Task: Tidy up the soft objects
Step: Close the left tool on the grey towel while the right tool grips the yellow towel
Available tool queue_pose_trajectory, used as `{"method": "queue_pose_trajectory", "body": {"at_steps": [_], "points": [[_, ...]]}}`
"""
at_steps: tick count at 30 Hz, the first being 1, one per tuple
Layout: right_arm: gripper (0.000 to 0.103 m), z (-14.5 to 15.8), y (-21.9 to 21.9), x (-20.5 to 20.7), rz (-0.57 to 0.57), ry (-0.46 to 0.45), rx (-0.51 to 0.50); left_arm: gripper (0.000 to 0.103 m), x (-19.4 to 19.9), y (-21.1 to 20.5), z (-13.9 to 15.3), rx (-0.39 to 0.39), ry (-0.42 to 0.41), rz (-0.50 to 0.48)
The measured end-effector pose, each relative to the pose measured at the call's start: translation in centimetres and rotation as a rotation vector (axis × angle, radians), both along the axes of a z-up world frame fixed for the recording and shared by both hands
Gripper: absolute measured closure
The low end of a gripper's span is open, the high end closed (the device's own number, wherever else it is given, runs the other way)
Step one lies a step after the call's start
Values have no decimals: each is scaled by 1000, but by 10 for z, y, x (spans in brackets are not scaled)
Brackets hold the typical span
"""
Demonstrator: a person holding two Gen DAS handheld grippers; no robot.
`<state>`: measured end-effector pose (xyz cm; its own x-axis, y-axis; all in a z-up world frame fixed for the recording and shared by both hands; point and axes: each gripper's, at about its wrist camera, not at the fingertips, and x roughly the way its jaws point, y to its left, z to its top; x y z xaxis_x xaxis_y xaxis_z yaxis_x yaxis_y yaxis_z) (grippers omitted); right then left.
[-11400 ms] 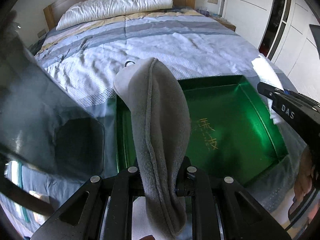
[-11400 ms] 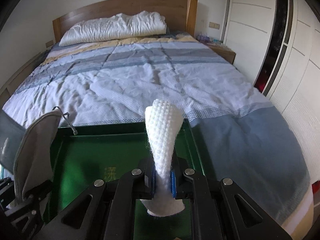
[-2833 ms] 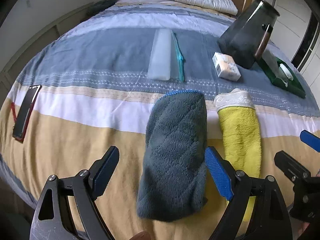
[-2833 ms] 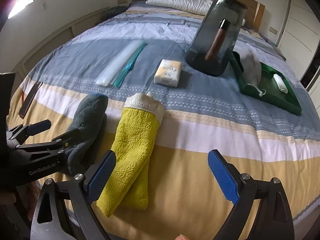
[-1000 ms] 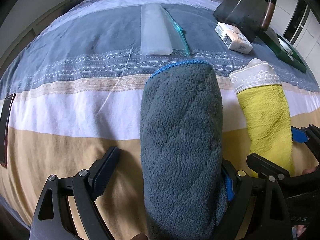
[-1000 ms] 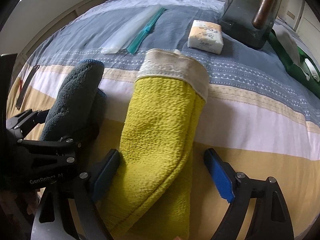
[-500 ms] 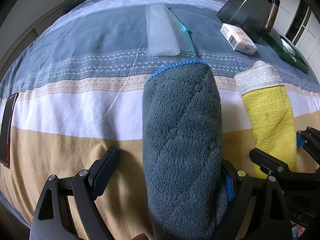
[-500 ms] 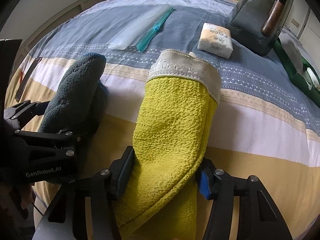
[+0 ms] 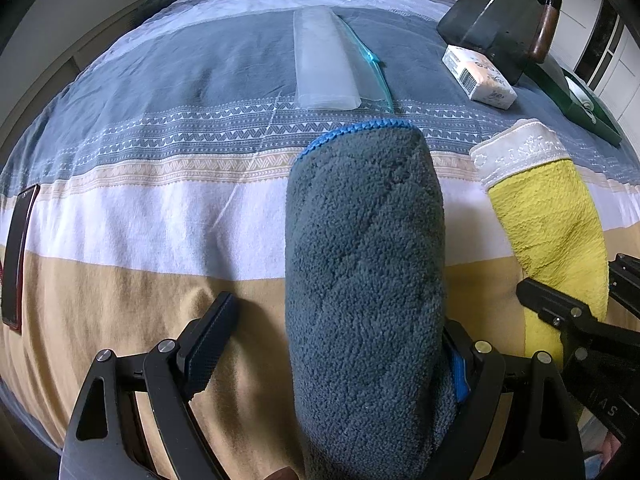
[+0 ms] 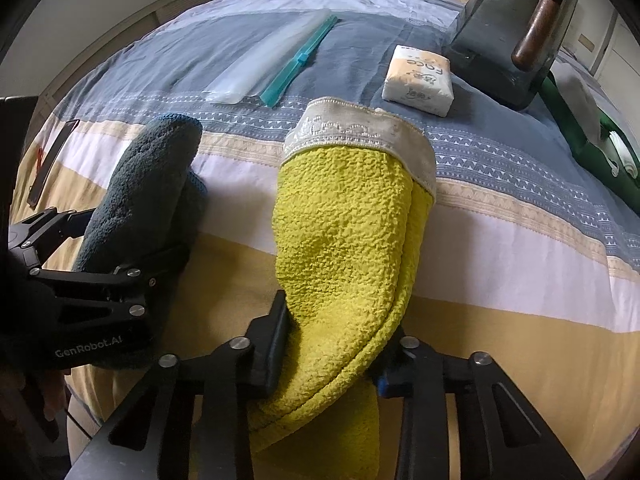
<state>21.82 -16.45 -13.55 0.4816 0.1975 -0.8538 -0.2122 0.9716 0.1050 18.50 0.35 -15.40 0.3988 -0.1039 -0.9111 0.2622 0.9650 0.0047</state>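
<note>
Both tongs angle steeply down over the bed's (image 9: 120, 208) near edge: right tongs (image 10: 334, 346), jaws just closing, pinch the yellow towel (image 10: 344, 240); left tongs (image 9: 332, 344) gape around the grey towel (image 9: 364, 260), w/ only the right pad touching.

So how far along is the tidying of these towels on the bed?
About halfway, by the look of it. Done: two rolled cloths already lie in the green tray. In hand: the right claw has just been closing and now pinches the yellow towel; the left claw stands open around the grey towel, not yet gripping. Left: grip the grey one and, probably, carry both over to the tray.
</note>
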Motion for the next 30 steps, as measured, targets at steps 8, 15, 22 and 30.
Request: {"method": "queue_pose_trajectory", "body": {"at_steps": [8,15,22,30], "points": [[84,2,4,-1,12,-11,-33,17,0,0,0,2,0,1],[86,5,5,-4,15,-28,-47,17,-1,2,0,3,2,2],[87,8,4,-8,16,-39,-57,17,-1,4,0,11,5,5],[87,10,0,-10,10,-42,-63,27,-3,-4,0,27,1,-3]]}}
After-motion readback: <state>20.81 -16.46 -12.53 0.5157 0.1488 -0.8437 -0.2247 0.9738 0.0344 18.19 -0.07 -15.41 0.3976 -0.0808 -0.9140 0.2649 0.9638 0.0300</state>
